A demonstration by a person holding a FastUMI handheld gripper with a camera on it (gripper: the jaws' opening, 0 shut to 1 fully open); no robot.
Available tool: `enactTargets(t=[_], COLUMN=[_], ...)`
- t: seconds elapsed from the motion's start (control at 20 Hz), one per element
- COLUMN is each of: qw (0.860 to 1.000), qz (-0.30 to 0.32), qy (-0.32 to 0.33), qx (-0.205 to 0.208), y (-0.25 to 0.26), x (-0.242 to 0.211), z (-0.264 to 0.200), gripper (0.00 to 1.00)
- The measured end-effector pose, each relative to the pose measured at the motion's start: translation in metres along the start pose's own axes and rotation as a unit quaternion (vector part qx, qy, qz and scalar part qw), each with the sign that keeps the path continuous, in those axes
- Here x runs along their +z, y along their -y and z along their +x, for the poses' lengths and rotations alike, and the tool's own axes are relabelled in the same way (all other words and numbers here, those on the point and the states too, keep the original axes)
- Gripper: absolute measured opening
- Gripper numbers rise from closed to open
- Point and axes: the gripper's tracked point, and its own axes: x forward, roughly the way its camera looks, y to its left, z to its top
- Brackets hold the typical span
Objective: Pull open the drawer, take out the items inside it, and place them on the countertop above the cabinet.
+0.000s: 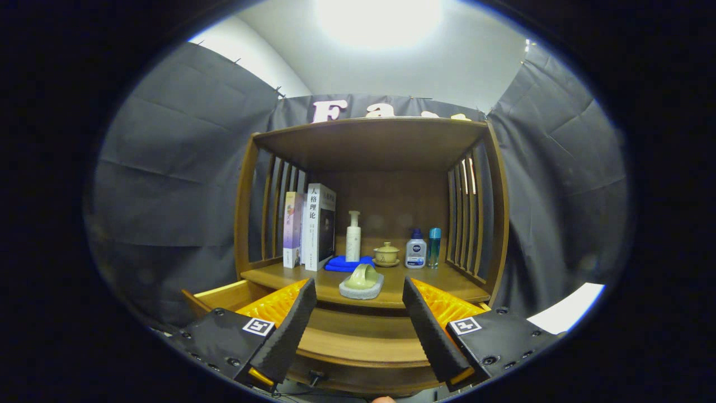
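Drawer pulled out below the countertop, inside hidden | left on countertop: books, upright against the slats | centre: cup on pad at the front edge, likely just set down | gripper fingers spread wide, empty, above the drawer.
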Motion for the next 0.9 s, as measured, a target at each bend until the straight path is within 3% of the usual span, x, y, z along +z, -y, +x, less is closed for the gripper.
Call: enactTargets(t=[0.5,0.9], qw=[1.0,0.996], qz=[-0.014,-0.003], qy=[-0.021,-0.082], qx=[0.006,-0.036], y=[-0.033,-0.013], x=[-0.075,-0.136], z=[-0.044,-0.046], gripper=[1.0,1.0])
